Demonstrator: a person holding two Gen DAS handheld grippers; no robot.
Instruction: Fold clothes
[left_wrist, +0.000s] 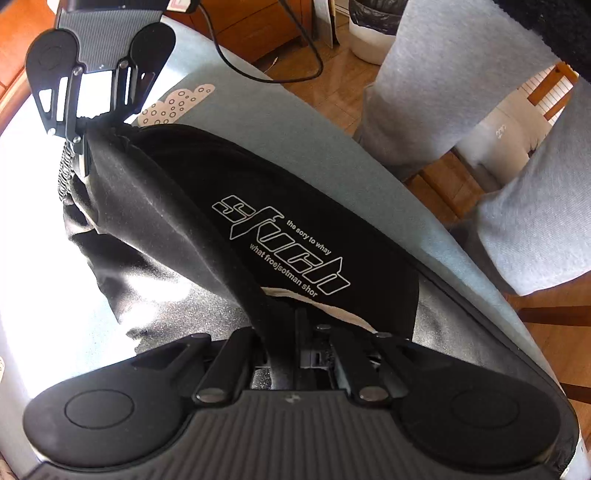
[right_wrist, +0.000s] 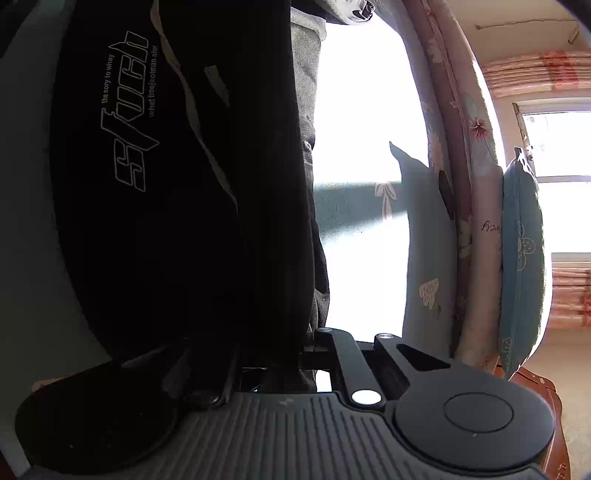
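Note:
A black garment (left_wrist: 258, 206) with a white outlined print lies on the pale blue bed sheet (left_wrist: 280, 122). One edge of it is lifted into a ridge between the two grippers. My left gripper (left_wrist: 291, 354) points down at the bottom of the left wrist view, shut on one end of that edge. My right gripper (left_wrist: 83, 144) is at the upper left, shut on the gathered other end. In the right wrist view the black garment (right_wrist: 166, 184) hangs dark and close, pinched in the right gripper (right_wrist: 291, 354). The pads are hidden by cloth.
A person's legs in grey trousers (left_wrist: 436, 85) stand beside the bed on the wooden floor (left_wrist: 332, 85). A black cable (left_wrist: 258, 70) crosses the bed's corner. A blue pillow (right_wrist: 521, 258) and a folded floral quilt (right_wrist: 469, 184) stand along the far side.

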